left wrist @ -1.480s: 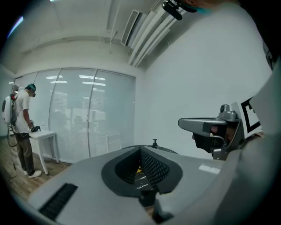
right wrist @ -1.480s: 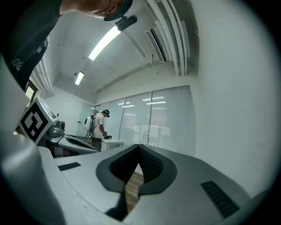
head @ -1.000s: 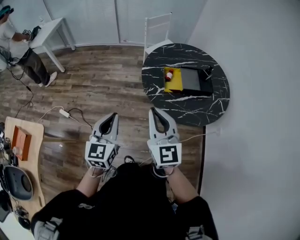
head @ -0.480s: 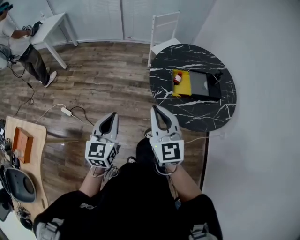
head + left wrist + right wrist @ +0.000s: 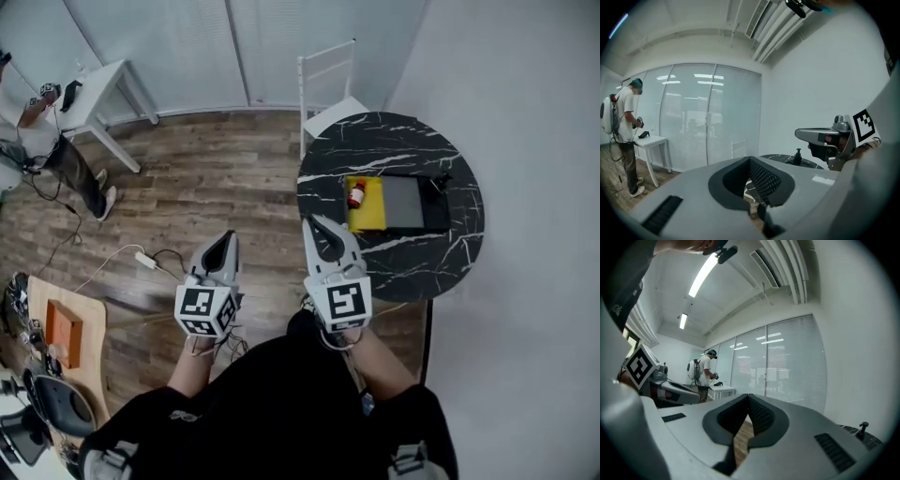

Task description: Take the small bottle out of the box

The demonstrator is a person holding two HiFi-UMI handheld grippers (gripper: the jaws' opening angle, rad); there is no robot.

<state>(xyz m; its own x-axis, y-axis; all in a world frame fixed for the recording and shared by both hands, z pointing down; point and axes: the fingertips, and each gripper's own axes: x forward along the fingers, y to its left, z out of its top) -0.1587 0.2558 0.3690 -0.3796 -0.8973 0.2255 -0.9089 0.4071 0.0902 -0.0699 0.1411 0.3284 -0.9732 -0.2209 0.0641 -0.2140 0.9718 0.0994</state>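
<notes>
At the far left of the head view a person (image 5: 66, 164) stands by a white table (image 5: 103, 80), a wooden desk (image 5: 37, 295) shows at the lower left edge, and a white power strip (image 5: 144, 257) with its cable lies on the plank floor (image 5: 206, 178). The left gripper (image 5: 226, 240) is held out over the floor in front of the body; its own view shows the jaws closed tip to tip with nothing between them. Just to its right and apart from it, the right gripper (image 5: 315, 225) is held alongside, its tips overlapping the near left edge of the round black marbled surface (image 5: 441, 253) in the head view; its jaws are likewise pressed together and empty. A white chair (image 5: 330, 84) stands at the far side of that surface. On the surface lies the box (image 5: 375, 214), open, with a yellow half on the left and a dark grey half on the right. The small bottle (image 5: 356, 195), with red on it, lies in the yellow half near its left edge, well apart from both grippers. A dark pump bottle (image 5: 798, 156) stands on the surface, seen in the left gripper view
</notes>
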